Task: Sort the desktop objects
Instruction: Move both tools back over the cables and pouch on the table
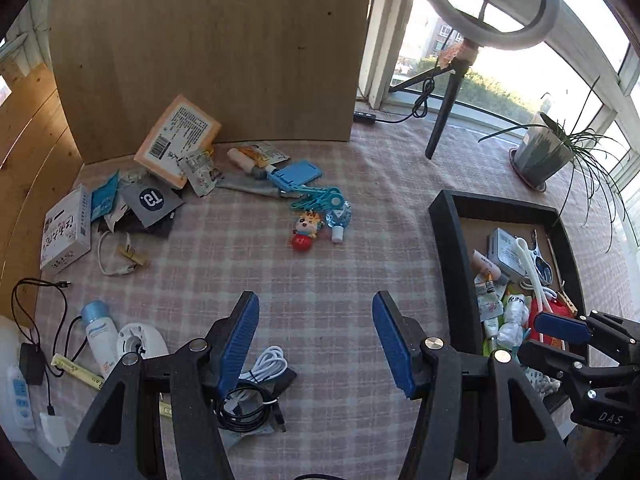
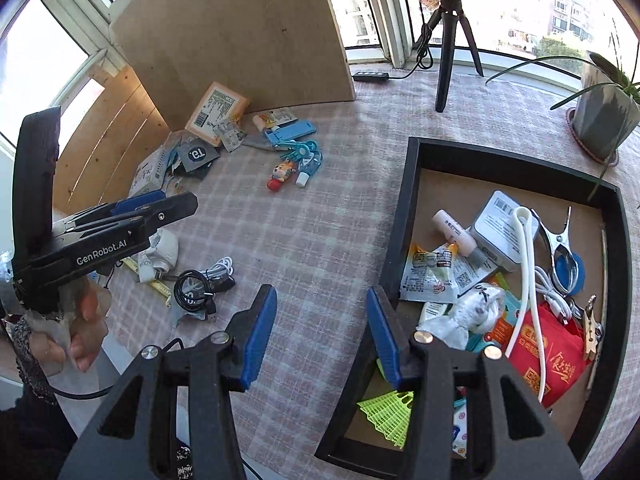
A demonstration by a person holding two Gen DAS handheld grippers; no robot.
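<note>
The black tray already held most sorted clutter, presumably as the collection bin. The loose pile lay by the board (still unsorted). Both the left gripper and right gripper stood open, empty.

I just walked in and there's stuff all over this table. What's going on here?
A person with a gripper in each hand is sorting desk clutter into a black tray, which already holds packets, a tube and clips. Both the left gripper and the right gripper are open and empty. A coiled black cable, a toy figure and an orange box lie on the checked tablecloth, unsorted.
</note>
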